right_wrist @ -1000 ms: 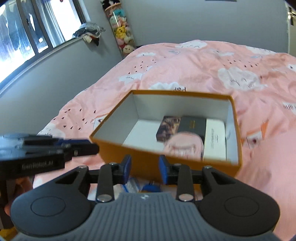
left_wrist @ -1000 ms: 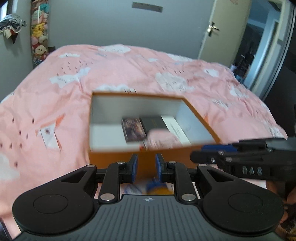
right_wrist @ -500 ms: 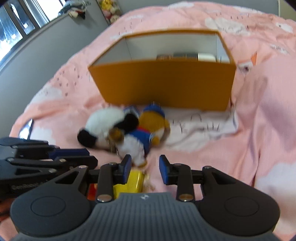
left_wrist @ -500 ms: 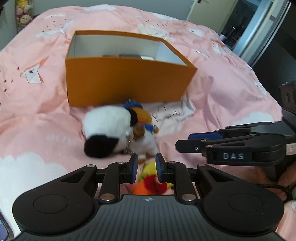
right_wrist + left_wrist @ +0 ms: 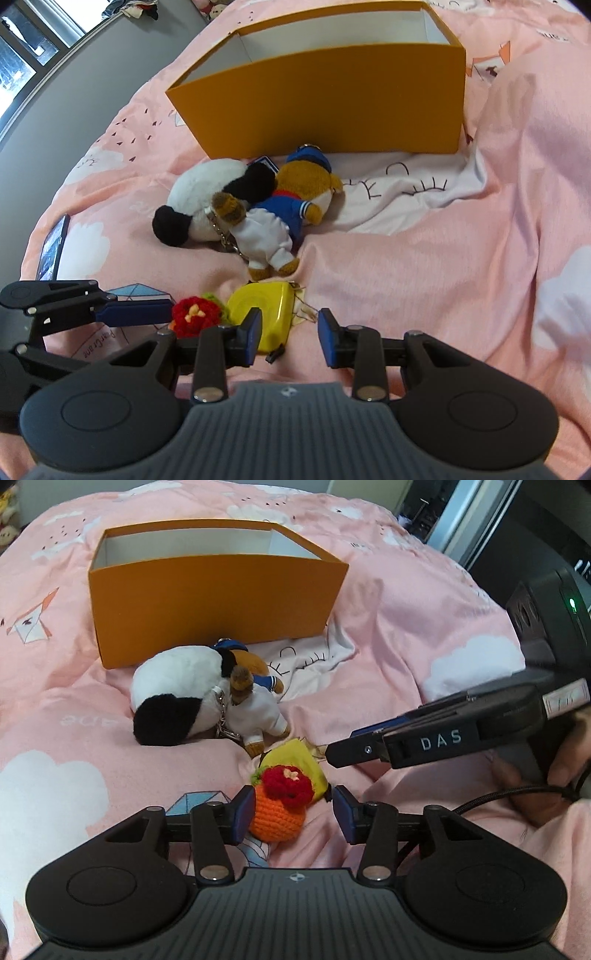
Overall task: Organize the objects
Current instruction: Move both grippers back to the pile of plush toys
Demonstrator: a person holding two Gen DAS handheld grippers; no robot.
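Observation:
An orange crochet ball with a red flower (image 5: 279, 818) lies on the pink duvet between the fingers of my left gripper (image 5: 293, 814). Its jaws are opening; the right pad stands clear of the ball. Beside the ball lies a yellow tape measure (image 5: 264, 308), just ahead of my right gripper (image 5: 291, 334), whose jaws stand apart with nothing pressed between them. Each gripper shows side-on in the other's view: the right gripper (image 5: 334, 755), the left gripper (image 5: 140, 312). Farther off lie a black-and-white plush (image 5: 173, 690), a sailor bear (image 5: 295, 184) and a small white-shirted bear keychain (image 5: 266, 240).
An open orange box (image 5: 218, 594) stands on the bed behind the toys; its inside is hidden from here. A phone (image 5: 51, 251) lies at the left, and a card with a blue diamond (image 5: 136, 291) sits under the left gripper. A hand (image 5: 535, 786) holds the right gripper.
Both grippers have dropped from above the box to the toys in front of it. The left jaws, nearly shut before, now stand wide around the crochet ball.

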